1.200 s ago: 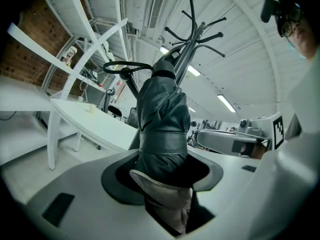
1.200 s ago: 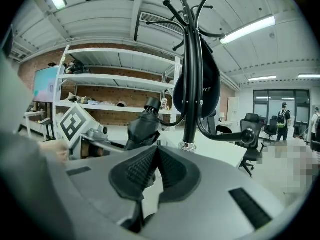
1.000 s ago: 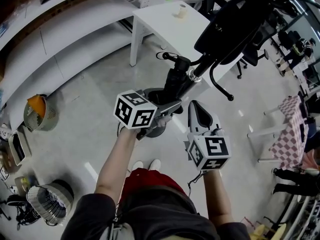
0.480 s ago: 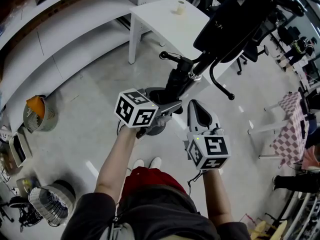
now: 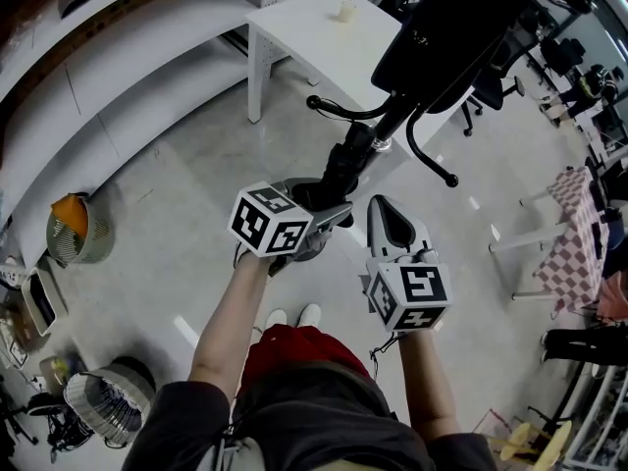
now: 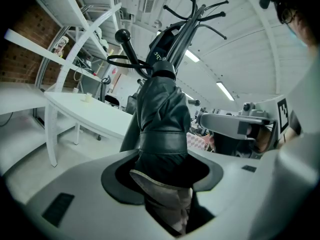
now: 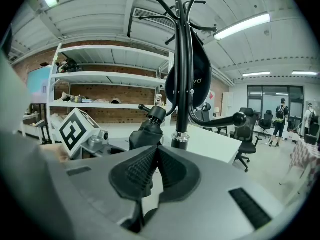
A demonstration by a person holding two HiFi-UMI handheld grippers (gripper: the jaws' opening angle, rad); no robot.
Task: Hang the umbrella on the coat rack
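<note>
Head view first: we had the left tool (image 5: pixel 322 202) clamped round the folded umbrella (image 5: pixel 345 165), its top end just beside the coat rack (image 5: pixel 396 118) pole and below the black bag (image 5: pixel 442 27) hanging up there. The right tool (image 5: pixel 388 219) sat near the pole too.

The left gripper view gave us what the head view couldn't. The pads were biting on soft, slack canopy cloth, and a thin loop showed near one of the rack's knobbed lower hooks. We couldn't tell if it was actually over the hook.

The right gripper view settled that tool: jaws pinched together on nothing.

Our worry was that cloth grip. The umbrella could slide, and if the loop missed the hook it'd drop to the floor on release. Bumping the pole could also swing the bag.
</note>
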